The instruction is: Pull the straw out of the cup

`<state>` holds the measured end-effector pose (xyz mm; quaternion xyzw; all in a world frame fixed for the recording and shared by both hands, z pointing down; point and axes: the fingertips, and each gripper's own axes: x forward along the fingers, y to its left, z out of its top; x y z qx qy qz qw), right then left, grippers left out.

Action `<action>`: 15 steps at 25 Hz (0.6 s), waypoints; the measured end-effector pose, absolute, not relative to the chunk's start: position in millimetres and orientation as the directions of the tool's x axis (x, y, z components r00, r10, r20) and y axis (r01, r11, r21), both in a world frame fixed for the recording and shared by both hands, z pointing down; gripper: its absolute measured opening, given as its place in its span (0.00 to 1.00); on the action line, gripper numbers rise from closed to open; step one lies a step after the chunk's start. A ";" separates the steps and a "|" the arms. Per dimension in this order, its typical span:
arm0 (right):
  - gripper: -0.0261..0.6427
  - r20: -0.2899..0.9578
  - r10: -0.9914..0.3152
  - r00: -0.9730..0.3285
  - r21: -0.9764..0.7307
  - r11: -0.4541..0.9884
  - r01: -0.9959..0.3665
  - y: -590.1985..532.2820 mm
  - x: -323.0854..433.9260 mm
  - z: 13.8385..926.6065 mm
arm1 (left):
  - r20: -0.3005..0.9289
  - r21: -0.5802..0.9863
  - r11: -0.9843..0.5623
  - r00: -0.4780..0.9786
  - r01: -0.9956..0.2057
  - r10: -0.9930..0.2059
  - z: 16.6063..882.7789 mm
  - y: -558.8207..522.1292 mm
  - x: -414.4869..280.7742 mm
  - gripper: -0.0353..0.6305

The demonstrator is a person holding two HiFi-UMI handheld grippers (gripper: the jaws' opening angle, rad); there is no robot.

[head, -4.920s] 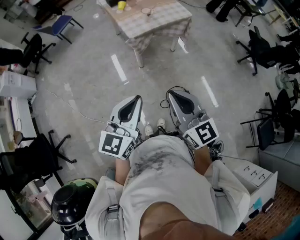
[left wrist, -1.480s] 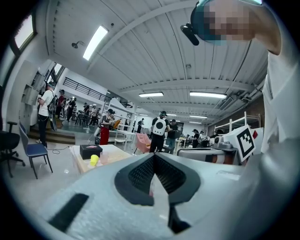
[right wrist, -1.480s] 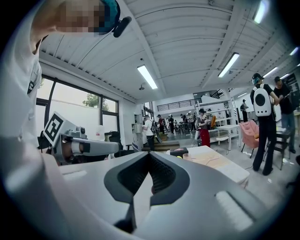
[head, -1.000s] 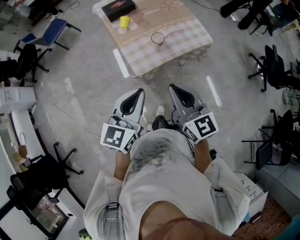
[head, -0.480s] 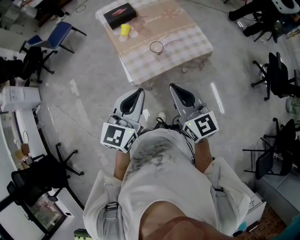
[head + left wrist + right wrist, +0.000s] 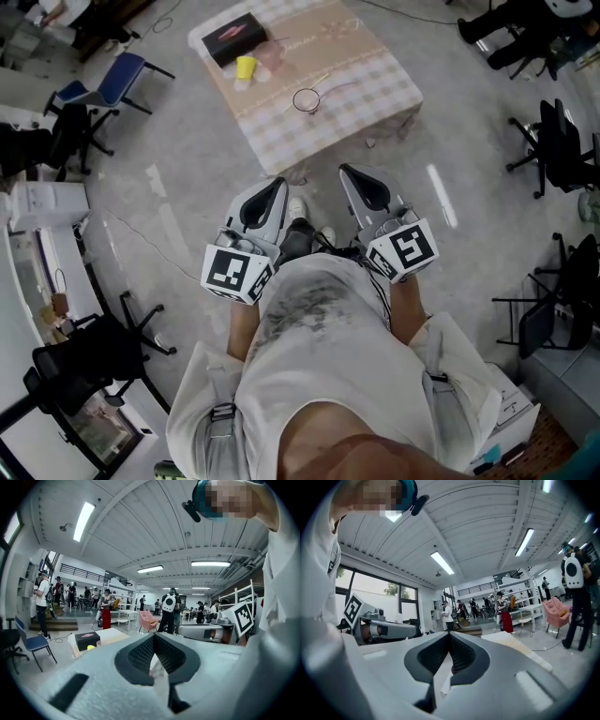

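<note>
At the far left of the head view, a blue-seated chair (image 6: 119,58) stands on the grey floor (image 6: 187,169), and a black office chair (image 6: 80,354) sits lower down near the edge.

Further right, at the top, stands the bench (image 6: 361,66), draped in a beige checked cloth. On its left end lies a flat black box (image 6: 234,35). Just beside the box is a small yellow cup (image 6: 245,67). Toward the middle of the cloth stands a clear round glass cup (image 6: 307,98). The thin pale straw (image 6: 330,86) shows as a faint line at the cup's right rim, too small to tell how deep it sits in the cup.

Below the bench and well apart from it, the person in a white shirt (image 6: 328,375) holds both tools side by side at waist level. The left gripper (image 6: 278,183) points toward the bench. In the left gripper view, its jaws are clenched tip to tip with nothing between them. The right gripper (image 6: 345,172) lies parallel just beside it. In the right gripper view, its jaws are likewise pressed together and empty.

Along the right edge stand several more black office chairs (image 6: 553,141).
</note>
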<state>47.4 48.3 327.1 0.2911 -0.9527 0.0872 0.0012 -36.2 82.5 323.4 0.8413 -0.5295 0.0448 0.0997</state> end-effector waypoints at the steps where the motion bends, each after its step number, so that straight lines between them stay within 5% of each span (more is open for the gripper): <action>1: 0.05 0.053 -0.561 -0.826 -0.168 0.811 -0.561 46.5 49.6 327.7 | 0.182 0.117 -0.425 0.440 -0.898 -0.879 323.2 80.4 -35.1 0.06; 15: 0.05 0.079 -0.633 -0.770 -0.144 0.757 -0.638 3.4 46.6 334.0 | 0.141 0.138 -0.476 0.493 -0.869 -0.859 327.1 31.4 -46.1 0.06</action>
